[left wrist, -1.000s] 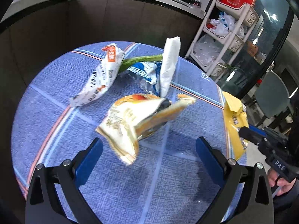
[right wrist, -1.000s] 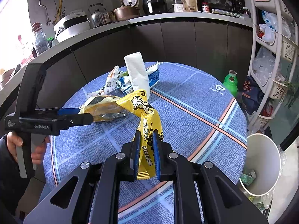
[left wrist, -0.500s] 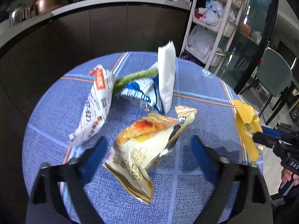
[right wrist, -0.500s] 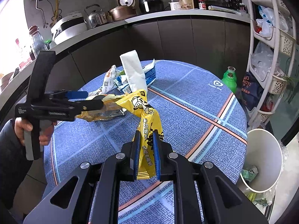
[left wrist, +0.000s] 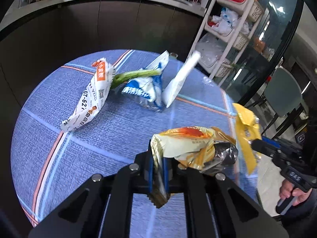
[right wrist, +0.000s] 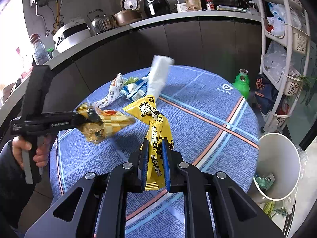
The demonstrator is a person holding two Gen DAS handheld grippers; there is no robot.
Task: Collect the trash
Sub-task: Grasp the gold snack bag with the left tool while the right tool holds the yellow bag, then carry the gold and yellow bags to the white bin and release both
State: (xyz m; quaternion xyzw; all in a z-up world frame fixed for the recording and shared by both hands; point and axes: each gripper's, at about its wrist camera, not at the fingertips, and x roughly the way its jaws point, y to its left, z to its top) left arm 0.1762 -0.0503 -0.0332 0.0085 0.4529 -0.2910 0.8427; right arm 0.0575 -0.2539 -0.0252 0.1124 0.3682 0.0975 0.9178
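The left gripper [left wrist: 158, 175] is closing its jaws on a golden snack wrapper [left wrist: 186, 144], pinched between the pads above the round blue table [left wrist: 59, 158]. The right gripper [right wrist: 154, 170] clamps a yellow snack wrapper [right wrist: 156, 127]. On the plaid cloth lie a white-orange wrapper [left wrist: 93, 97], a blue-white wrapper [left wrist: 144, 89] and a tissue pack [left wrist: 180, 81]. A white bin [right wrist: 277, 164] stands beside the table, before dark cabinets [right wrist: 178, 43].
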